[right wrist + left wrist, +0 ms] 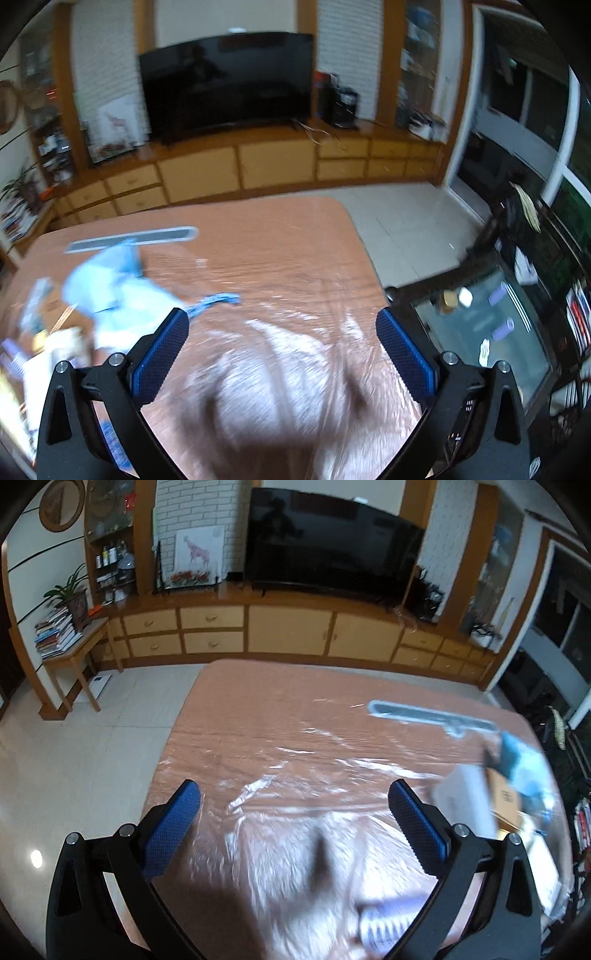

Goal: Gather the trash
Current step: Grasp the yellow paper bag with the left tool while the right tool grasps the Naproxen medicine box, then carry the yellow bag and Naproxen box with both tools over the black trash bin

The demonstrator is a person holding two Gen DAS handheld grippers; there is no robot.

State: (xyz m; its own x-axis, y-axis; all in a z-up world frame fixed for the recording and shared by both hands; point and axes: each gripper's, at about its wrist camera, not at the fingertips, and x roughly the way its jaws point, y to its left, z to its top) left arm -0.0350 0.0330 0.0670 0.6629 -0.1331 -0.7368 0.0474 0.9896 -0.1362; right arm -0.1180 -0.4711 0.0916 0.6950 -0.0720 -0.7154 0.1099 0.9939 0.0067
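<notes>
Both tools spread, empty. Blue trash (110,288) lay left of right tool (282,347), right of left tool (295,823); between them, on table (277,236).

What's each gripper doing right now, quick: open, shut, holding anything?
Left gripper: open, holding nothing, above the clear plastic sheet.
Right gripper: open, holding nothing.

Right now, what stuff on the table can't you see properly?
- Clear plastic bag, left wrist view: motion blur hides its shape and contents.
- Light blue item, right wrist view: blurred, cannot be identified.
- Cardboard box, left wrist view: print smeared, partly behind the left claw.
- Purple-striped item, left wrist view: blurred, cut off by the claw.
</notes>
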